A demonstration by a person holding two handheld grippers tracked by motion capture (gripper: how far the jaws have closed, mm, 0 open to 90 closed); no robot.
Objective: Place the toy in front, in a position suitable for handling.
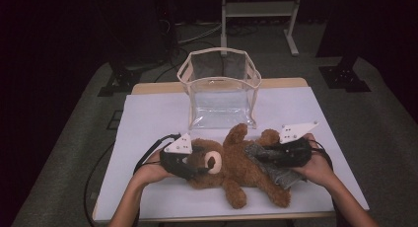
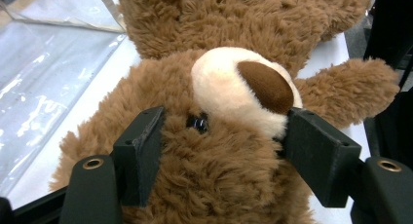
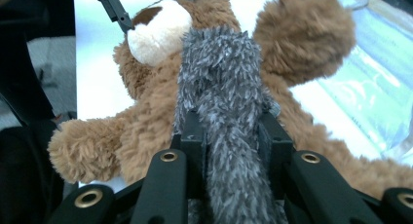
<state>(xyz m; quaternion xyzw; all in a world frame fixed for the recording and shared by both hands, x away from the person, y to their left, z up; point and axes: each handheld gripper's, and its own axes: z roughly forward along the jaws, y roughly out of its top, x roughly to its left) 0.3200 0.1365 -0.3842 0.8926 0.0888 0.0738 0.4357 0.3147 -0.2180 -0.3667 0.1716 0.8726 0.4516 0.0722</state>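
A brown teddy bear [image 1: 236,170] lies on its back on the white table [image 1: 148,118], head to the left. My left gripper [image 1: 199,168] has its jaws pressed into the fur on both sides of the bear's head [image 2: 229,87], beside the cream muzzle. A grey furry cloth [image 1: 276,170] is draped over the bear's belly. My right gripper [image 1: 268,155] is shut on that grey cloth [image 3: 219,87], which runs up between the jaws over the bear's body [image 3: 146,112].
A clear plastic bag with beige trim [image 1: 219,89] stands open just behind the bear; its clear wall [image 2: 44,78] lies close to the bear's head. A white metal stand [image 1: 259,10] is on the floor beyond the table. Bare tabletop lies left and right.
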